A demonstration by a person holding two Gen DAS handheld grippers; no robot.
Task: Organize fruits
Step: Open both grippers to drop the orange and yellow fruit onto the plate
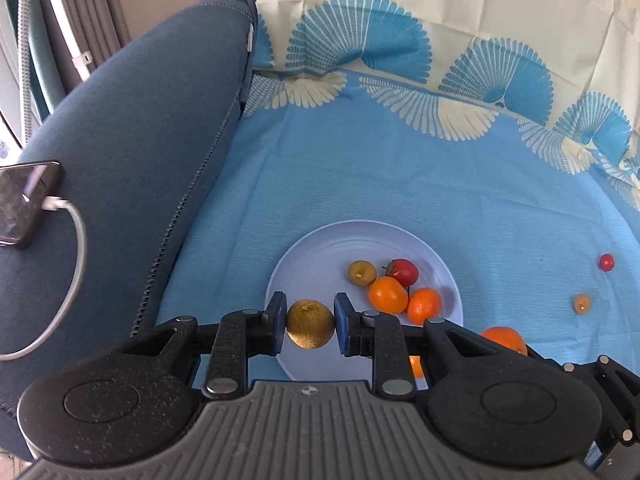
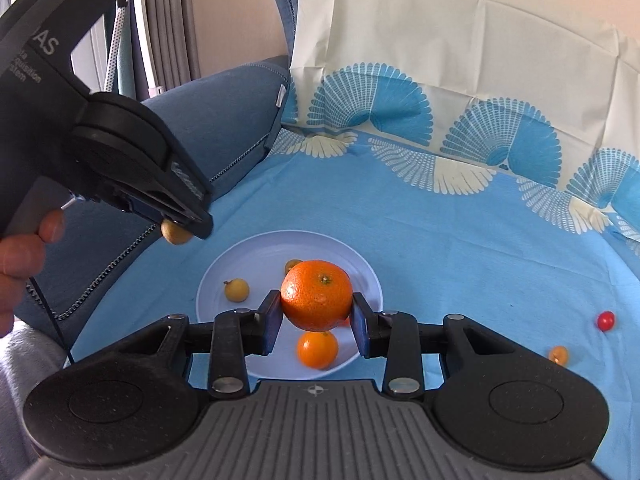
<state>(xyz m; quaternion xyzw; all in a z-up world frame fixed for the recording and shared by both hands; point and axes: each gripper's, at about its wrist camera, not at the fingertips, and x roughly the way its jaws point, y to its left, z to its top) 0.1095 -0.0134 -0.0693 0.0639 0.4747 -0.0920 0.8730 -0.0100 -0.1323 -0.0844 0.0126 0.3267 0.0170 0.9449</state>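
Note:
My left gripper [image 1: 310, 322] is shut on a round yellow-brown fruit [image 1: 310, 324] above the near left rim of a pale blue plate [image 1: 320, 248]. On the plate lie a small olive-yellow fruit [image 1: 362, 273], a red fruit [image 1: 404, 272] and two small orange fruits [image 1: 388, 295]. My right gripper [image 2: 316, 314] is shut on a mandarin [image 2: 316, 295], held above the plate [image 2: 288, 246]. The right wrist view shows the left gripper [image 2: 188, 228] at upper left with its fruit [image 2: 176, 234]. A red cherry tomato [image 2: 605, 321] and a small orange fruit [image 2: 559, 355] lie on the cloth to the right.
A blue patterned cloth [image 1: 400, 168] covers the seat and runs up the backrest. The blue sofa armrest [image 1: 140, 160] rises on the left, bearing a phone [image 1: 28, 204] with a white cable [image 1: 76, 264]. A person's hand [image 2: 20, 248] holds the left gripper's handle.

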